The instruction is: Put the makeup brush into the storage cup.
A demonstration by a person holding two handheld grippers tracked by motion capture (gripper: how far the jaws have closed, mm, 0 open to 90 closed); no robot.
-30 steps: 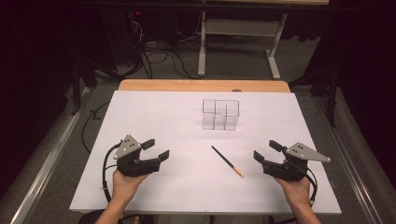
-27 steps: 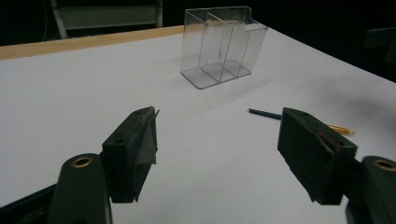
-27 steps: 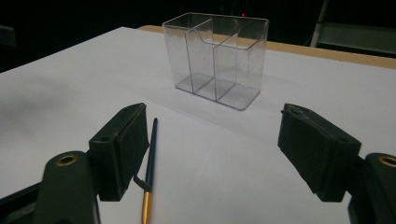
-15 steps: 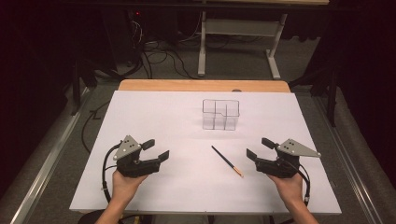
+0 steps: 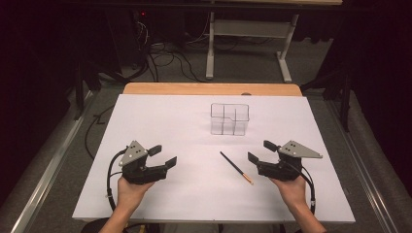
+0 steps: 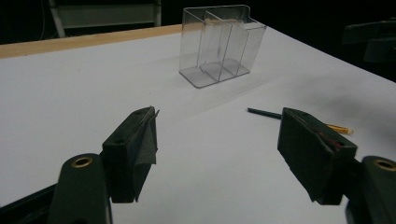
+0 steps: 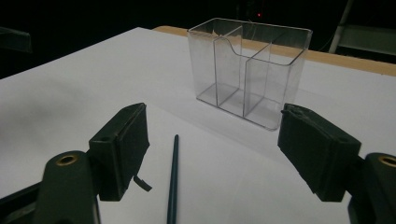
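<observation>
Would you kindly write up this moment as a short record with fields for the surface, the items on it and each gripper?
surface: white table
pencil: dark pencil lying flat, near the right gripper
organizer: clear organizer, upright, empty, beyond the pencil
left gripper: left gripper open, holding nothing
right gripper: right gripper open, jaws either side of the pencil in its own view, not touching it

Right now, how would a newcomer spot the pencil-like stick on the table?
Start at the white table top and find the clear divided box near its far middle. Nearer the person, just left of the right gripper, lies the thin dark stick, flat, with an orange tip.
</observation>
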